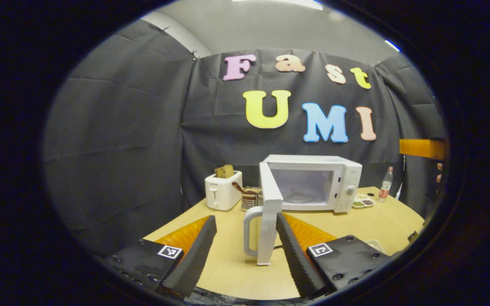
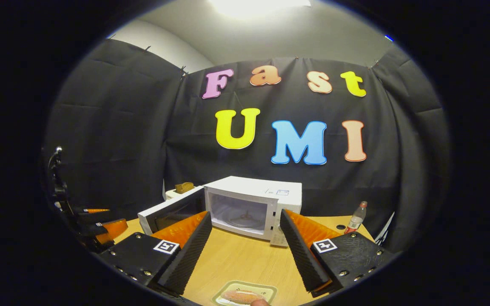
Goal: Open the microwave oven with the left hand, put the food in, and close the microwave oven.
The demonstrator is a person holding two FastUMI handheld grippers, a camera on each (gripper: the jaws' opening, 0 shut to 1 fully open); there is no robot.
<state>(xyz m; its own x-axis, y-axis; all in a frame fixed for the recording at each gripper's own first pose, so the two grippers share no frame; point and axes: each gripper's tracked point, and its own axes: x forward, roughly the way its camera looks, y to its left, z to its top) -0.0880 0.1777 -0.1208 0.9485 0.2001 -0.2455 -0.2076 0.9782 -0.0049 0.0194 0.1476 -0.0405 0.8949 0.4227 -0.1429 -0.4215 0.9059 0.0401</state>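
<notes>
Now the white microwave oven (image 1: 313,182) stands with its white door (image 1: 270,212) swung wide open on the pale wooden table (image 1: 228,263).

Left gripper (image 1: 245,242) has its jaws spread, the door's edge and curved grey handle (image 1: 251,231) between the fingers, neither visibly pressing. Right gripper (image 2: 245,238) is likewise spread, holding nothing, above a pale green tray with pinkish food (image 2: 243,295) at the table's near edge. Beside the oven stand a white toaster (image 1: 223,190) and a clear plastic bottle (image 1: 384,185).

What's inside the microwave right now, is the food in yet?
Inside the microwave, the open door shows a bare glass turntable. The food tray sits on the table near the right tongs. Cavity corners are hidden.
</notes>
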